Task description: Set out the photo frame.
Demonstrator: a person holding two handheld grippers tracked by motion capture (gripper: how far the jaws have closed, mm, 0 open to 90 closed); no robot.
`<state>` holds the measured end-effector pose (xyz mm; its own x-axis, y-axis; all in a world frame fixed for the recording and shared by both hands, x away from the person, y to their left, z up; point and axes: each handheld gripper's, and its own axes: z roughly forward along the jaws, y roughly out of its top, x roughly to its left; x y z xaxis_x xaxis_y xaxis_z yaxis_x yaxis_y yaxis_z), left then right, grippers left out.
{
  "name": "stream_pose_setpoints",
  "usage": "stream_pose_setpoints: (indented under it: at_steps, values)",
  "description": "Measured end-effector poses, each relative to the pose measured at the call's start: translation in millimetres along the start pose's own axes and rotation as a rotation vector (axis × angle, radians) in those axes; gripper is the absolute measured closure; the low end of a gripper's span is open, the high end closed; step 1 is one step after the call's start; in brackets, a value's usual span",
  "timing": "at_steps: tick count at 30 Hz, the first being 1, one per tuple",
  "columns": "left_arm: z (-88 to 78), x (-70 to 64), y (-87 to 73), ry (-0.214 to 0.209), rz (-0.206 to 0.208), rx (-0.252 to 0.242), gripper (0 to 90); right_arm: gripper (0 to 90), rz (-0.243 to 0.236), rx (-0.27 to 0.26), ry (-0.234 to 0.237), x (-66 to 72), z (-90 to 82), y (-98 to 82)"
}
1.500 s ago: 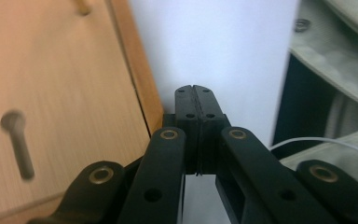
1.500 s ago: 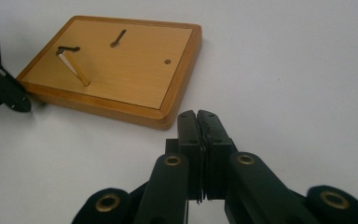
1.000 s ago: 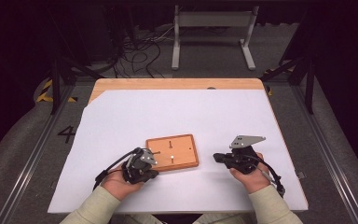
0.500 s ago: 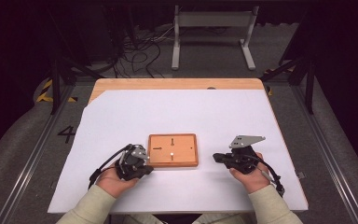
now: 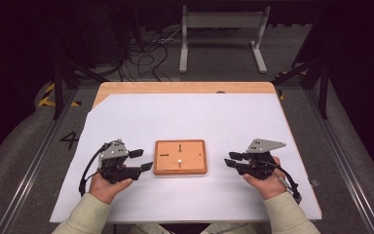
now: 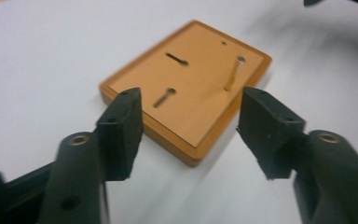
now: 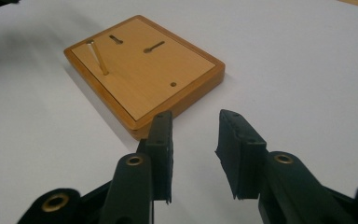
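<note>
- From the high view: my wooden board [image 5: 180,157] lies flat in the middle of the white sheet [image 5: 185,122] on the table [image 5: 185,87]. It sits right between my two hands, so both can get to it. My left gripper [image 5: 140,160] is just beside the board's left edge and points at it. My right gripper [image 5: 230,159] is a bit farther from the right edge and points at it too. Neither one touches the board, and neither one holds anything.
- From the left gripper view: my left gripper [image 6: 190,126] has its jaws spread wide apart with nothing between them. The board [image 6: 186,84] lies just past the tips, corner toward me. I can see dark slots cut in its top and a thin peg [image 6: 233,74] standing up from it. I think the wide gap is so the jaws could fit around the board's edge.
- From the right gripper view: my right gripper [image 7: 195,140] also has its jaws apart and empty, but the gap is smaller. The board [image 7: 144,70] is ahead and to the left, and the peg [image 7: 98,57] looks tilted near its far corner. I think this hand is just waiting.
</note>
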<state>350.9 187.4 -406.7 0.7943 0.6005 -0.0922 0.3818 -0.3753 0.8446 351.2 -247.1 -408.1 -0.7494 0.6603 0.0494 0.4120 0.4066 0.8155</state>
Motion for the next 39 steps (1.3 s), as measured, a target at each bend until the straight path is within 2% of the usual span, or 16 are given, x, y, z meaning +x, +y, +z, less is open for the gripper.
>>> stream_pose_setpoints:
  at_steps: [3, 4, 6, 9, 12, 13, 15, 18, 21, 23, 30, 39]
  values:
    - [-1.3, 0.9, 0.2, 0.007, -0.007, -0.018, 31.8, 63.9, 0.007, -0.005, -0.005, -2.2, -1.0, -0.6]
    - [-2.3, 1.1, 0.5, 0.003, -0.009, -0.028, 28.1, 62.1, 0.009, -0.006, -0.014, -3.3, -1.9, -1.1]
    - [-3.3, 2.7, 2.1, -0.04, -0.03, -0.051, 23.0, 59.8, 0.012, -0.006, -0.021, -4.1, -2.5, -1.5]
    - [-2.8, 3.9, 2.1, -0.04, -0.039, -0.072, 18.7, 57.5, 0.024, -0.007, -0.03, -5.8, -2.8, -1.5]
    - [-1.9, 3.8, 0.9, -0.002, -0.036, -0.127, 18.2, 55.2, 0.023, -0.017, -0.041, -6.4, -4.0, -1.6]
    - [-1.9, 3.8, 0.9, -0.002, -0.036, -0.127, 17.4, 55.2, 0.023, -0.017, -0.041, -6.4, -4.0, -1.6]
    - [-0.7, 3.2, -0.3, 0.009, -0.031, -0.166, 16.8, 52.6, 0.02, -0.034, -0.057, -6.8, -6.3, -1.7]
    - [0.6, 1.9, -0.8, 0.005, -0.031, -0.185, 17.0, 52.4, 0.02, -0.036, -0.065, -6.9, -7.5, -1.9]
    - [3.7, -1.5, -1.5, 0.008, -0.039, -0.243, 18.1, 51.4, 0.021, -0.038, -0.081, -7.7, -8.8, -2.2]
    - [8.6, -3.2, 0.1, 0.001, -0.04, -0.259, 18.6, 50.2, 0.023, -0.042, -0.091, -8.1, -9.1, -3.1]
    - [23.3, -12.0, 6.6, 0.002, -0.031, -0.261, 19.6, 49.1, 0.04, -0.047, -0.106, -10.5, -12.6, -4.2]
    - [38.3, -20.4, 16.2, 0.004, -0.003, -0.225, 23.3, 49.1, 0.042, -0.047, -0.109, -10.8, -13.8, -5.0]
